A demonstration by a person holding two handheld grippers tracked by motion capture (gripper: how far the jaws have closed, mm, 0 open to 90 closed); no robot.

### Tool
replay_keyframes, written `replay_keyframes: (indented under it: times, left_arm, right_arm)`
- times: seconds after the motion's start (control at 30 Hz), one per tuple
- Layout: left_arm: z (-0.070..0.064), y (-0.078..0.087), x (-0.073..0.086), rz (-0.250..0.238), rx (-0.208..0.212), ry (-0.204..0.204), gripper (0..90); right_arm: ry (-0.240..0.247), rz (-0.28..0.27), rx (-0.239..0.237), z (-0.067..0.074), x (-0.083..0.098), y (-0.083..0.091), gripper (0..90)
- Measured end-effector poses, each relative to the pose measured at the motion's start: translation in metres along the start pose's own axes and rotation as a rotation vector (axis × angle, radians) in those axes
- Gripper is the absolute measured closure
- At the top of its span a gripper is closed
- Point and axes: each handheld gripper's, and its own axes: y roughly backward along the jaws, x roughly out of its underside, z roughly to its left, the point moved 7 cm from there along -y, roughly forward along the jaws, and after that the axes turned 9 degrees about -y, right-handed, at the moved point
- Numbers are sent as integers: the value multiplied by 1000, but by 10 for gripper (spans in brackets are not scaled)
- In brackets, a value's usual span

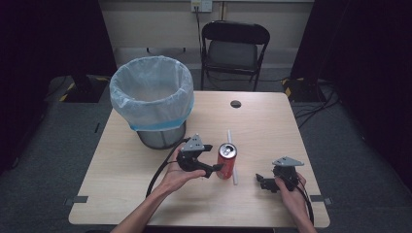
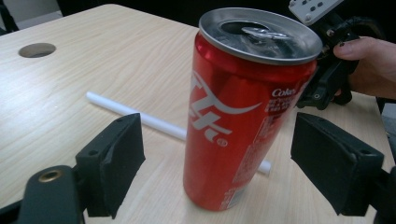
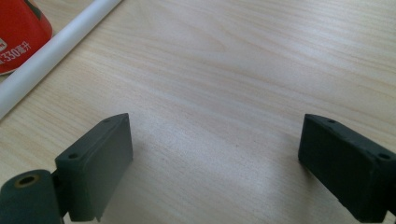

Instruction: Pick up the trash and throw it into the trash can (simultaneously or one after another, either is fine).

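Black left gripper (image 1: 217, 167), grey plate, black cable; forearms apparently bare.

One tall red aluminium drinks can (image 1: 226, 160) stands on the pale wooden tabletop (image 1: 262, 126), and one long white plastic straw (image 1: 232, 156) lies beside it. There is one wire-mesh waste bin lined with a translucent white bag (image 1: 152, 99). Two black hand-held claws are counted: the left claw (image 1: 214, 170) and the right claw (image 1: 261, 182). Behind, seemingly one black folding chair (image 1: 235, 47), though the background is dim.

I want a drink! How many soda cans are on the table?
1. The red soda can stands upright near the middle of the table, between the open fingers of the left gripper, beside a white straw.
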Motion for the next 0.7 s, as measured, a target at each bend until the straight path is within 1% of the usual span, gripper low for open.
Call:
replay_keyframes:
  times: [0.03,0.1,0.2,0.23,0.27,0.3,0.33,0.4,0.43,0.47,0.5,0.7]
  left_arm:
    - [-1,-2,0,0,3,-3,171]
    - [-3,-8,1,6,23,-4,171]
    - [-4,-15,3,6,33,-8,169]
    - [-4,-17,4,9,29,-12,168]
    - [-4,-19,4,6,35,-10,168]
    - [-5,-22,5,14,42,-9,168]
    - [-5,-23,6,20,40,-13,167]
    - [-5,-29,10,37,48,-13,162]
    - [-5,-31,11,45,44,-20,162]
    - [-5,-31,11,45,44,-20,162]
    - [-5,-34,13,52,43,-31,162]
    - [-6,-42,17,54,45,-30,162]
  right_arm:
    - [0,0,0,0,0,0,92]
    - [0,0,0,0,0,0,92]
    - [0,0,0,0,0,0,92]
    - [0,0,0,0,0,0,92]
    - [0,0,0,0,0,0,92]
    - [0,0,0,0,0,0,92]
    - [0,0,0,0,0,0,92]
    - [0,0,0,0,0,0,92]
    - [0,0,0,0,0,0,92]
    - [0,0,0,0,0,0,92]
    - [0,0,0,0,0,0,92]
    - [-1,2,-1,0,0,0,92]
